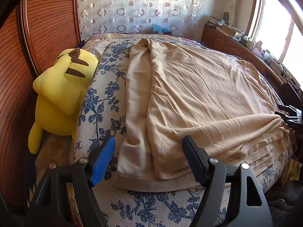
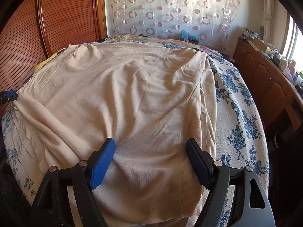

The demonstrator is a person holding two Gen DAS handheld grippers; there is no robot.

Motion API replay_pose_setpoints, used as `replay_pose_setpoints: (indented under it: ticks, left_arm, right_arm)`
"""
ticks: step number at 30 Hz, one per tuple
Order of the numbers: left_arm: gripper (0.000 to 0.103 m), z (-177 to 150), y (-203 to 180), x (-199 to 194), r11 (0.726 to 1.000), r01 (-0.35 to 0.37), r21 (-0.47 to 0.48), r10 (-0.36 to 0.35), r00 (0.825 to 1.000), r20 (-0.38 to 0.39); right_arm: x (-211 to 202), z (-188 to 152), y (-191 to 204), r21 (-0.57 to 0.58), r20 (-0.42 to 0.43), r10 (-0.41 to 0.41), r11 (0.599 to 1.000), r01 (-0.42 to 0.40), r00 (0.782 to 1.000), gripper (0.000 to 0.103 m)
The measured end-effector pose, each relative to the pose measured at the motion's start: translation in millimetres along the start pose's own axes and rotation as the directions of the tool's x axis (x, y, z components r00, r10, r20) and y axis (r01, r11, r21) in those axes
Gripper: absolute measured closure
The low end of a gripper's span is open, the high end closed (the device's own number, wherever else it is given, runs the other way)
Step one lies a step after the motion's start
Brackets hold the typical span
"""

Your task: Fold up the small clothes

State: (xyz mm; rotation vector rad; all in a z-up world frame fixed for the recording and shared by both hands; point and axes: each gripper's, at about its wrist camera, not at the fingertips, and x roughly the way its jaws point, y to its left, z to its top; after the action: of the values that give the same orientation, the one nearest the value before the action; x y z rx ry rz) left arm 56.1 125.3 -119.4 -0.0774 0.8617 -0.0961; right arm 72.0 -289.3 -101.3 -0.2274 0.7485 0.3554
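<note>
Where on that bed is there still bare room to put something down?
Two bare strips of floral bedspread: one between the beige garment and the wooden cabinet, another between garment and yellow plush toy. The middle is fully covered.

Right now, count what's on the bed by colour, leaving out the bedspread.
Beige: 1, the garment
Yellow: 1, the plush toy
Total: 2
</note>
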Motion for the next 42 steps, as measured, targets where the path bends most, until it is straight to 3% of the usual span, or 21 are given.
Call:
replay_pose_setpoints:
  ticks: [4, 11, 14, 17, 19, 20, 24, 29, 33, 42]
  left_arm:
    - [0.028, -4, 1, 4, 1.0, 0.001, -0.006, -0.001, 1.0, -0.01]
    - [0.028, -6, 1, 5, 1.0, 0.006, -0.017, -0.006, 1.0, 0.004]
    - [0.031, -7, 1, 3, 0.998, 0.061, -0.028, -0.061, 0.998, 0.012]
    - [0.054, -7, -2, 2, 0.994, 0.105, -0.028, -0.104, 0.994, 0.017]
    - [0.083, -7, -5, 3, 0.992, 0.126, -0.024, -0.126, 0.992, 0.015]
    - [0.089, -6, -5, 3, 0.989, 0.144, -0.03, -0.143, 0.99, 0.014]
    - [0.093, 2, -17, -4, 0.983, 0.184, -0.01, -0.183, 0.982, 0.044]
    - [0.094, 30, -52, -18, 0.963, 0.264, 0.05, -0.267, 0.959, 0.091]
    - [0.094, 63, -99, -27, 0.934, 0.331, 0.136, -0.347, 0.93, 0.12]
    - [0.094, 122, -232, -25, 0.812, 0.469, 0.347, -0.521, 0.851, 0.069]
  right_arm:
    - [3, 1, 7, -0.032, -0.021, 0.016, 0.999, -0.016, 1.0, 0.011]
    - [-2, 3, 15, -0.041, -0.027, -0.016, 0.999, 0.015, 0.999, 0.01]
    - [-5, 0, 19, -0.068, -0.018, -0.036, 0.997, 0.034, 0.999, 0.01]
    - [-3, -1, 14, -0.04, -0.018, -0.015, 0.999, 0.014, 1.0, 0.008]
    - [-1, -2, 9, -0.018, -0.021, -0.005, 1.0, 0.004, 1.0, 0.008]
    - [-1, -2, 9, -0.018, -0.021, -0.01, 1.0, 0.01, 1.0, 0.008]
    - [-3, -2, 11, -0.02, -0.019, -0.016, 1.0, 0.015, 1.0, 0.008]
    - [-10, -3, 6, 0.012, 0.01, -0.01, 1.0, 0.01, 1.0, 0.008]
    - [-25, -8, -3, 0.065, 0.057, 0.01, 0.998, -0.014, 0.998, 0.008]
    - [-71, -28, -28, 0.123, 0.127, -0.039, 0.992, 0.023, 0.991, 0.008]
